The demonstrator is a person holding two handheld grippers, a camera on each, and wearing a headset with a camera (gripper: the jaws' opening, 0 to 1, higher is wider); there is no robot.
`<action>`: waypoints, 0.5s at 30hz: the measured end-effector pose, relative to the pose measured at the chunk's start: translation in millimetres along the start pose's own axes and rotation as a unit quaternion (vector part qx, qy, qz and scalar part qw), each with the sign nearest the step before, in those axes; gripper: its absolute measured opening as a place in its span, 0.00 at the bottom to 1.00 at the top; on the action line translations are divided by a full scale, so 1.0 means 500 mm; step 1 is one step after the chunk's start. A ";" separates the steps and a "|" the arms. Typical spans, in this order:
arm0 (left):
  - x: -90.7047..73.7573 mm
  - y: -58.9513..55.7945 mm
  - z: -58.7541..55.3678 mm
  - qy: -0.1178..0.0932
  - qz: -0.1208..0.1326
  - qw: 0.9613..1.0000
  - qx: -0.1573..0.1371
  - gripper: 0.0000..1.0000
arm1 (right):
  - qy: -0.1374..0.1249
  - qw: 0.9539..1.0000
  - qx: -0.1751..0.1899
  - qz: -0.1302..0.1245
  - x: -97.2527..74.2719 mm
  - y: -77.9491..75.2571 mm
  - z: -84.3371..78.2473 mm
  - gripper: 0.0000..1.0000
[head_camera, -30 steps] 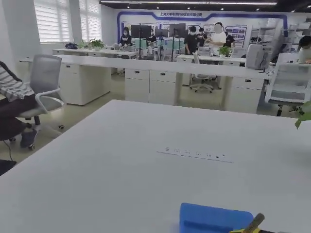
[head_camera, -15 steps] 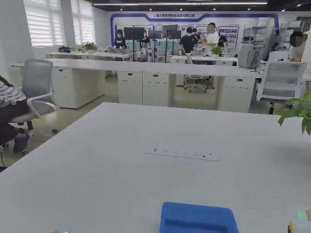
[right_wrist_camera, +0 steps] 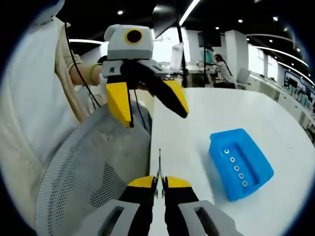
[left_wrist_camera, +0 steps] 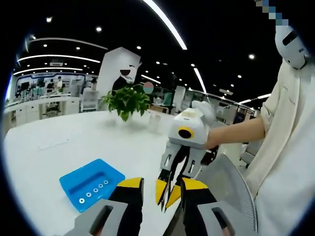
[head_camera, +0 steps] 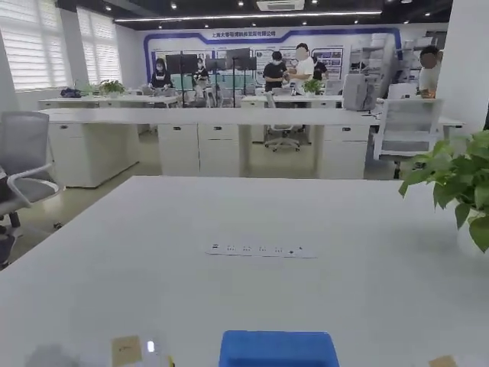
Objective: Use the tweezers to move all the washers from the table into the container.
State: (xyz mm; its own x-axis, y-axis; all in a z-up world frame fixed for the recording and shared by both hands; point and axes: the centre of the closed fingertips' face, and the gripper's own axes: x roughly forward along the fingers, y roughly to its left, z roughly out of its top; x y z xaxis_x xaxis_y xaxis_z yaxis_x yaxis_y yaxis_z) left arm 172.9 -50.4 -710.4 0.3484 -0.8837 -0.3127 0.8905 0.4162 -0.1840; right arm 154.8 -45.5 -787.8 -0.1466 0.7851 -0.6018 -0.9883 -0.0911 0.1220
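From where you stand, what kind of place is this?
Most likely an open-plan office or lab: rows of white desks with drawer cabinets, a swivel chair, and people standing by a blue-framed wall display at the far end.

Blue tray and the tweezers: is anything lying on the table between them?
No. In the right gripper view, just bare white table lies between the tweezers, pinched in the right tool, and the blue tray.
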 end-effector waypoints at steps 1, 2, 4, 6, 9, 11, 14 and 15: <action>0.011 -0.009 -0.004 0.013 -0.013 1.000 0.011 0.26 | 0.008 1.000 -0.006 0.002 -0.002 0.004 -0.006 0.04; 0.017 -0.014 -0.007 0.020 -0.020 0.999 0.017 0.25 | 0.011 1.000 -0.009 0.002 -0.003 0.006 -0.009 0.04; 0.032 -0.029 -0.018 0.042 -0.039 0.998 0.032 0.21 | 0.016 1.000 -0.011 0.000 -0.007 0.008 -0.018 0.04; 0.046 -0.036 -0.028 0.059 -0.048 0.996 0.050 0.18 | 0.018 1.000 -0.010 -0.003 -0.012 0.010 -0.026 0.04; 0.063 -0.044 -0.031 0.065 -0.058 0.995 0.054 0.13 | 0.022 1.000 -0.006 -0.013 -0.019 0.015 -0.038 0.04; 0.073 -0.053 -0.032 0.071 -0.069 0.993 0.060 0.11 | 0.031 0.999 -0.012 -0.025 -0.023 0.015 -0.049 0.03; 0.087 -0.064 -0.035 0.081 -0.083 0.990 0.076 0.06 | 0.041 0.998 -0.020 -0.049 -0.030 0.010 -0.061 0.03; 0.093 -0.067 -0.037 0.086 -0.087 0.989 0.082 0.05 | 0.041 0.998 -0.019 -0.051 -0.031 0.012 -0.064 0.03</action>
State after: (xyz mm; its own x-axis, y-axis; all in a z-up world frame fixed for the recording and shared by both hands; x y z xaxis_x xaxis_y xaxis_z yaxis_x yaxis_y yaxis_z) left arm 153.9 -101.5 -735.9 0.1425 -0.8833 -0.4466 0.9730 0.2079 -0.1006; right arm 150.1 -77.7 -802.8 -0.0465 0.7382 -0.6729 -0.9989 -0.0376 0.0278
